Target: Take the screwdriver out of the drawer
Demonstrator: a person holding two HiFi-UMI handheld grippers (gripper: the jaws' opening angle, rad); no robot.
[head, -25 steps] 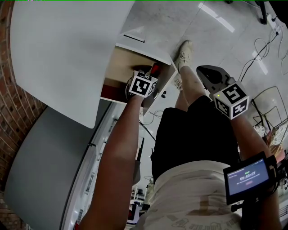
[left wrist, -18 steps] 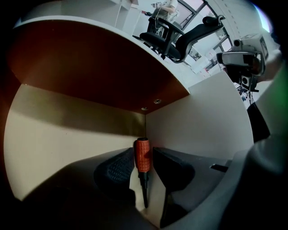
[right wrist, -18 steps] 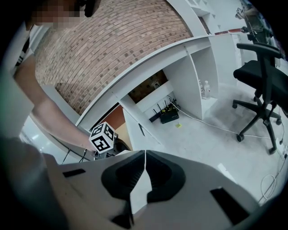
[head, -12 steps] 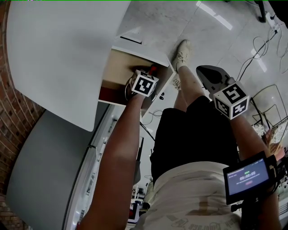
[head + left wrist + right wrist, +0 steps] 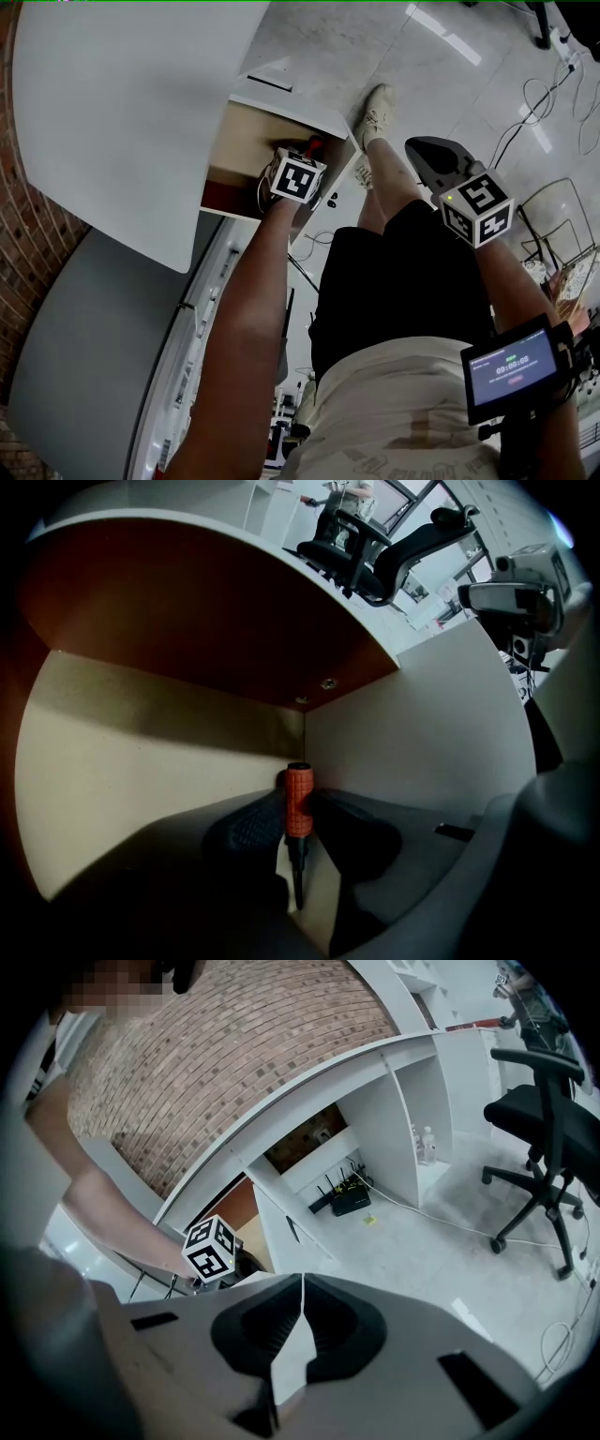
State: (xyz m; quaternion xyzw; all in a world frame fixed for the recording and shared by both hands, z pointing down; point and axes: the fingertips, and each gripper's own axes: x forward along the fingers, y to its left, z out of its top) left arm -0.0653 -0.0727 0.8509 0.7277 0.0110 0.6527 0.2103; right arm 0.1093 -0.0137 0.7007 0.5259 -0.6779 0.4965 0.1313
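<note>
**Left tool closing on the screwdriver inside the drawer; right tool idle outside it.**

The screwdriver (image 5: 298, 794) is seen in the open drawer (image 5: 246, 141), near its inner corner. It sits between the jaws of the left tool (image 5: 297, 810), which have just been closing, and both pads appear seated on the orange handle. The long axis runs along the jaw gap: handle cap toward the drawer corner, dark shaft back toward the tool body. Extraction is therefore judged to be a straight pull back along that axis, clear of the drawer front. The right tool (image 5: 301, 1283) is held well outside the drawer, over the floor, with its jaws together and nothing between them. The left hand is the nearer one.
</note>
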